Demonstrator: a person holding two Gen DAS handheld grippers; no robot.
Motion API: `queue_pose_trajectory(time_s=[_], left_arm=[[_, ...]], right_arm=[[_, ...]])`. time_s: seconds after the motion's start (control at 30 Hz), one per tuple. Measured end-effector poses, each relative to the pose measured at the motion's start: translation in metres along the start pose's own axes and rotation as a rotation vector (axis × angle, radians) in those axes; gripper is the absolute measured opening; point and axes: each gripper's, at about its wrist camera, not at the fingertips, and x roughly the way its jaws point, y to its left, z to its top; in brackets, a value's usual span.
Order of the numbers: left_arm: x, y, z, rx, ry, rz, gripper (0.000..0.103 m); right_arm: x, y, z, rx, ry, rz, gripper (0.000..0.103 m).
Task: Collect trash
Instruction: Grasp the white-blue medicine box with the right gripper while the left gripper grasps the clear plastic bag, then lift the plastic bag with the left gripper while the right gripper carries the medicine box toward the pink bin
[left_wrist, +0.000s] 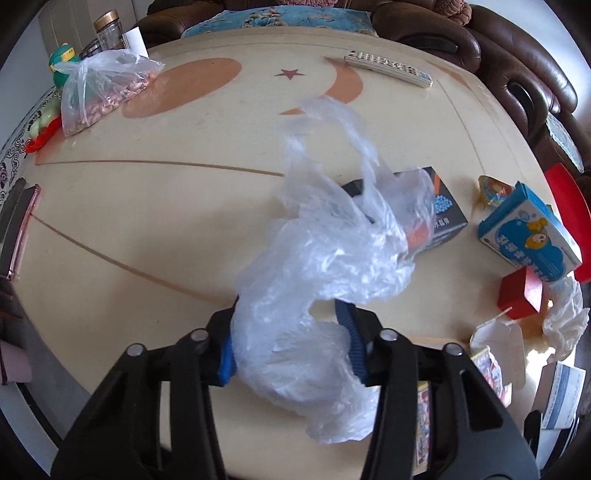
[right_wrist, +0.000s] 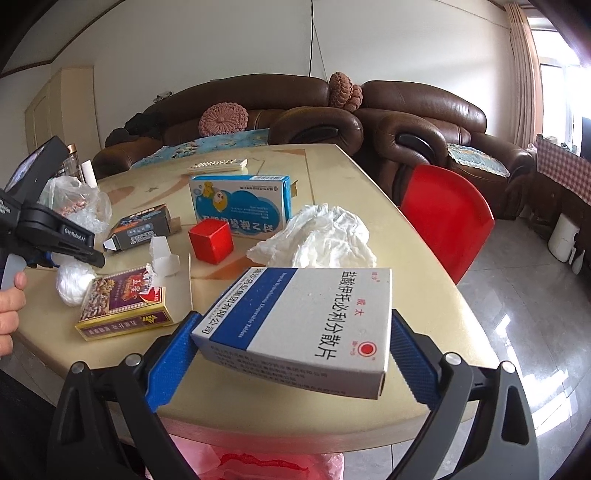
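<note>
White medicine box (right_wrist: 303, 325) clamped in right gripper (right_wrist: 291, 354) over table (right_wrist: 424, 266) edge; pink bag (right_wrist: 266, 461) below. Left gripper (left_wrist: 291, 347) clamped on plastic bag (left_wrist: 325, 254), lifted. Step: carrying trash off. Next: release box over pink bag, likely bin.

Ahead of the tool we see a remote control (left_wrist: 388, 68) at the surface's (left_wrist: 184, 206) far edge, a brown sofa (right_wrist: 424, 110) beyond, a red chair (right_wrist: 447, 218) rightward.

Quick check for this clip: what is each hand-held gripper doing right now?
Left hand-held gripper: closed on the crumpled clear plastic bag.
Right hand-held gripper: closed on the white and blue medicine box.
</note>
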Motion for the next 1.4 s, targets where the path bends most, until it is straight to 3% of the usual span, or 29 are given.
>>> queue_pose_trajectory(time_s=[0.17,0.53,0.9,1.4], left_arm=[[-0.003,0.010,-0.005,-0.016,-0.021,-0.041,0.041],[-0.025,0.023,-0.014,0.003,-0.079,-0.017,0.040],[-0.084,0.019,-0.031,0.079,-0.183,-0.048,0.041],[-0.166,0.024,-0.086,0.158,-0.282,-0.111,0.041]], right_arm=[[-0.001,-0.003,0.000,0.008,0.005,0.011,0.094],[-0.023,-0.002,0.011,-0.014,-0.062,-0.015,0.093],[-0.069,0.003,0.033,-0.036,-0.154,-0.040,0.093],[-0.162,0.030,0.055,-0.058,-0.266,0.021,0.093]])
